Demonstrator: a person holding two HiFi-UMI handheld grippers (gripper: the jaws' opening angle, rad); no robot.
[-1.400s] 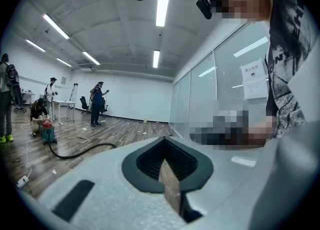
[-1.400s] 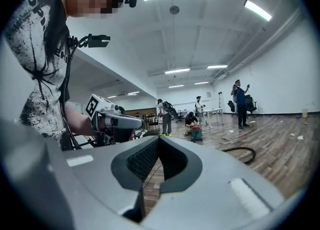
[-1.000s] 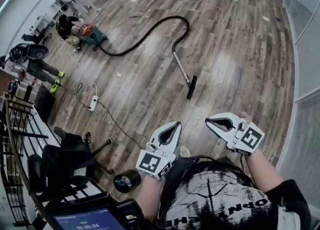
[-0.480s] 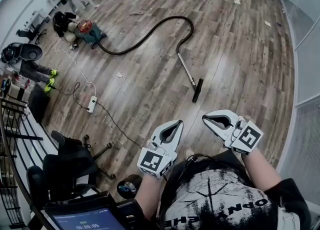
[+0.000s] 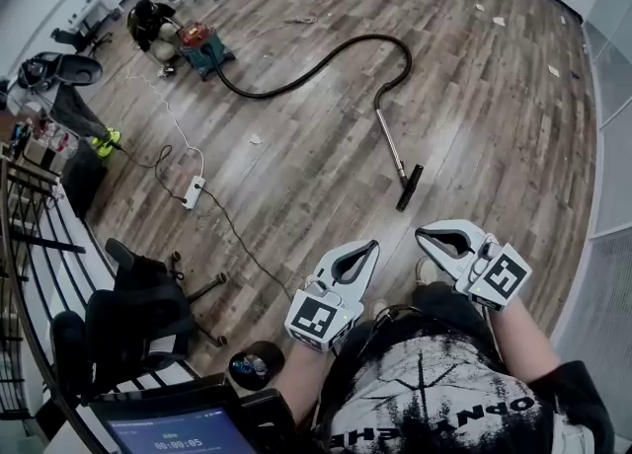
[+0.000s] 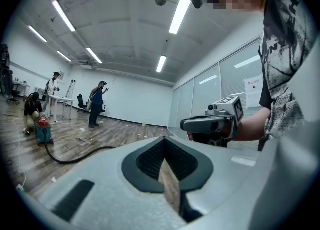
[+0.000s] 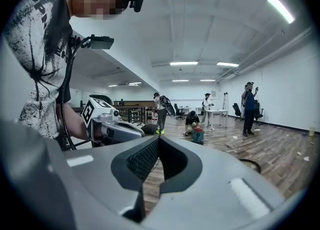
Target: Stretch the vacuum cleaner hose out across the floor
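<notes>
Left gripper [image 5: 367, 248] and right gripper [image 5: 425, 237] are both pressed together, empty. The hose [image 5: 296, 82] lies curved on the floor [image 5: 494, 126] at twelve o'clock, with the vacuum [image 5: 202, 49] at eleven.

The head view looks steeply down from the person's head onto the brown wood-plank floor [image 5: 296, 176]. The white left gripper [image 5: 373, 245] and white right gripper [image 5: 419, 236] are near, low in that view. Each gripper view sits close behind its own jaws, facing almost level across the room, with the other gripper alongside. All three views share the far teal canister vacuum cleaner [image 5: 202, 47] and its black hose [image 5: 316, 65].
</notes>
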